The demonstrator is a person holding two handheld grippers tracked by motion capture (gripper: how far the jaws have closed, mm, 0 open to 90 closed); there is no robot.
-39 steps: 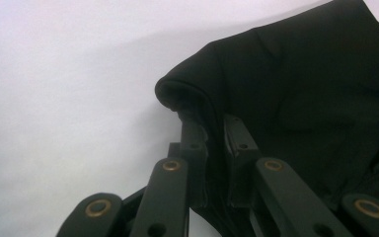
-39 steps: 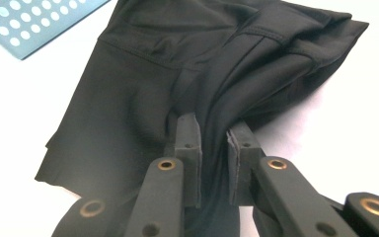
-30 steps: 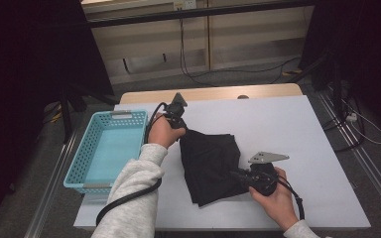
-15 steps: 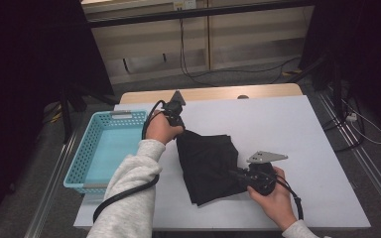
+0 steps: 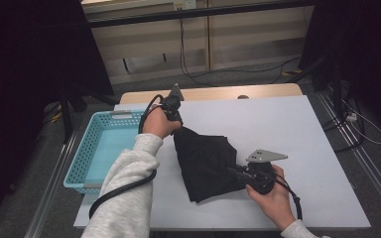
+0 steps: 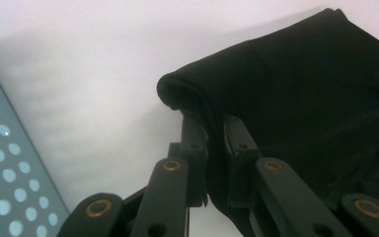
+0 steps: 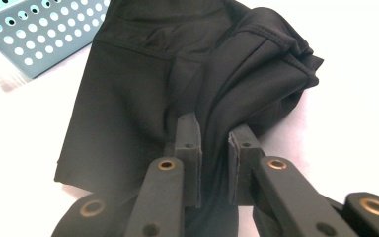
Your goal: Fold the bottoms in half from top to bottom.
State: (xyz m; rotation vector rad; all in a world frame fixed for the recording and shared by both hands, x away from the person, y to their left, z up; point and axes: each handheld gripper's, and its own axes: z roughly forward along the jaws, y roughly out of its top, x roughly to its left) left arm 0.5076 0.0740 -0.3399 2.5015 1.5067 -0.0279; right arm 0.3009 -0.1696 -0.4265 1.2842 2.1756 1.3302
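**Both grippers pinching black cloth on table**

Basket [image 5: 101, 148]: light blue, perforated, at table's left edge, w/ nothing visible inside. Sits just left of the L forearm.

L arm: grey sleeve [image 5: 124, 198] comes in from bottom, angled up & slightly right, forearm over the table's left part. L hand [image 5: 156, 123] wrapped round L gripper [image 5: 178, 130], which points down-right at the cloth's far-left corner. Cable loops from gripper back along the sleeve. L gripper view: jaws nearly pressed together, clamped on a rolled fold of the cloth [image 6: 296, 108]; corner looks lifted a bit off the table [image 6: 89, 74], basket wall at left edge.

Cloth [image 5: 203, 161]: black garment, mid-table, between the two hands, stretched diagonally from far-left to near-right. Bunched at near-right end, flatter toward near-left.

R arm: hand [image 5: 273, 196] enters from bottom right, palm round R gripper [image 5: 235, 172], grey plate on top, pointing left into cloth's right edge. R gripper view: jaws close together, pinching a gathered fold of cloth [image 7: 143, 89]; stitched hem visible, basket [image 7: 39, 34] top-left.
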